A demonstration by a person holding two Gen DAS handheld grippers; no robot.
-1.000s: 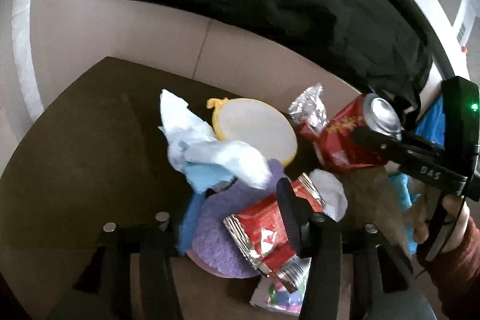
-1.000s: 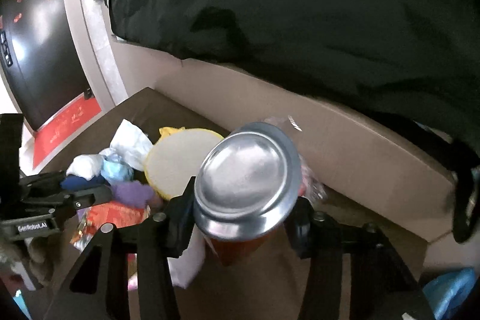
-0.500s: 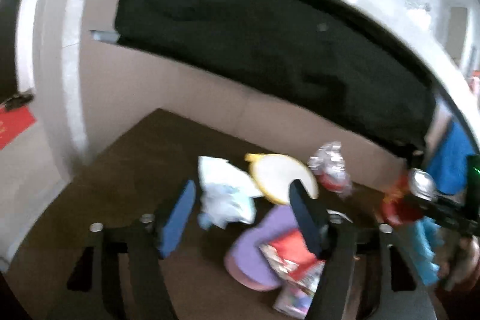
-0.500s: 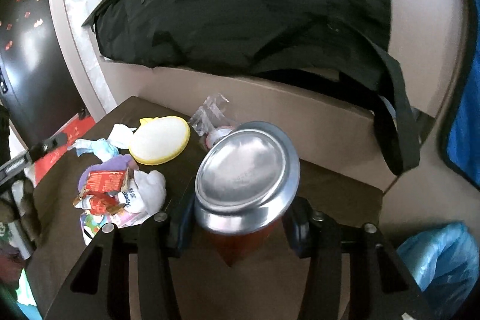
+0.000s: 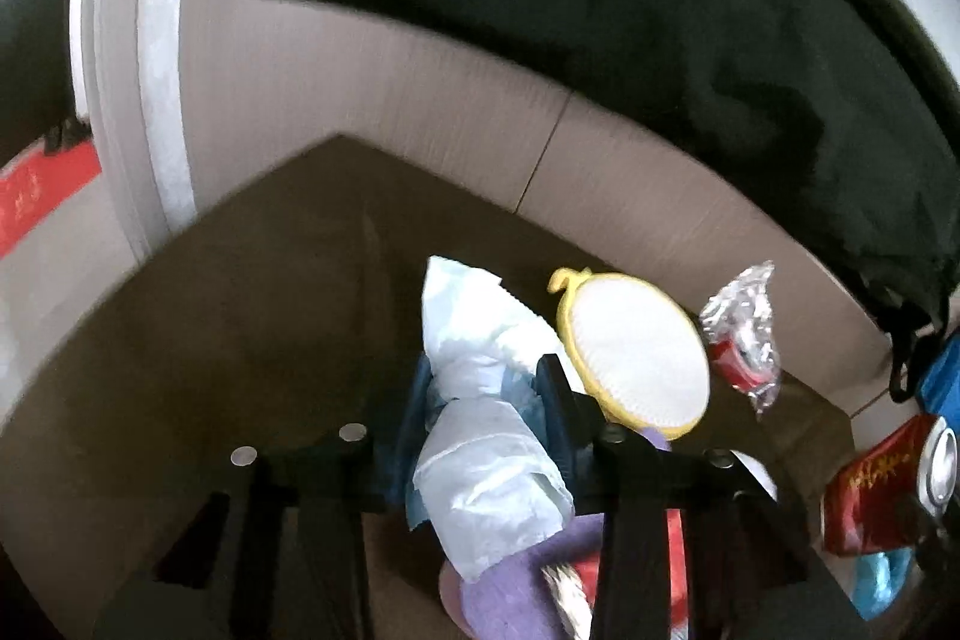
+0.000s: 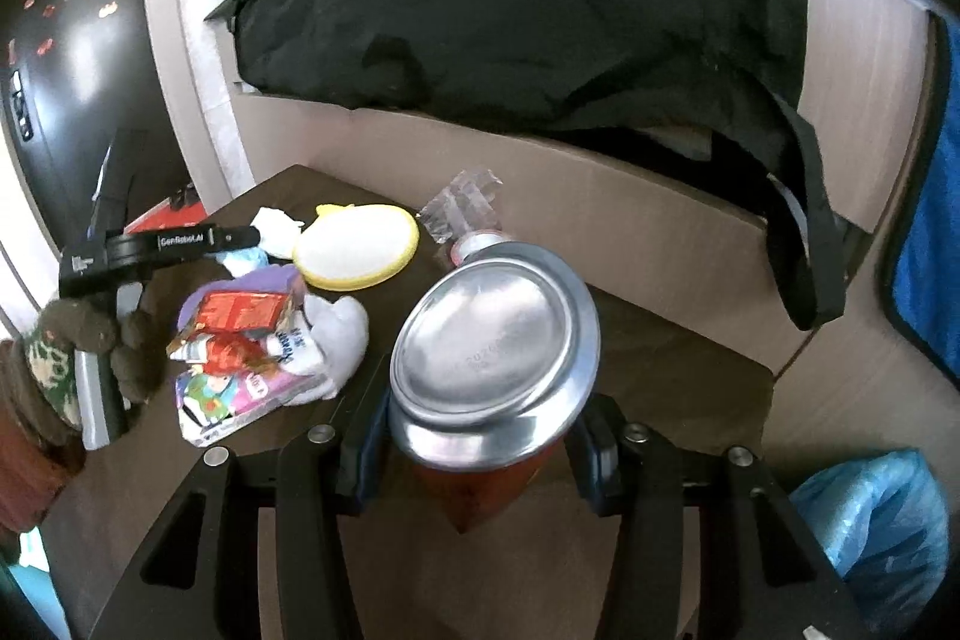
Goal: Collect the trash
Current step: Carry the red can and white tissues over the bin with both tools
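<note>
Beside the blue bag, right gripper clasps a can; left gripper closing on tissue

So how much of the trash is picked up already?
Nothing looks binned yet. In hand: the right gripper is shut on the red can, and the left gripper, whose jaws have just been closing, has the crumpled tissue between them. Left on the brown table: the red wrappers, the clear wrapper and the yellow round thing. A blue bag waits nearby.
</note>
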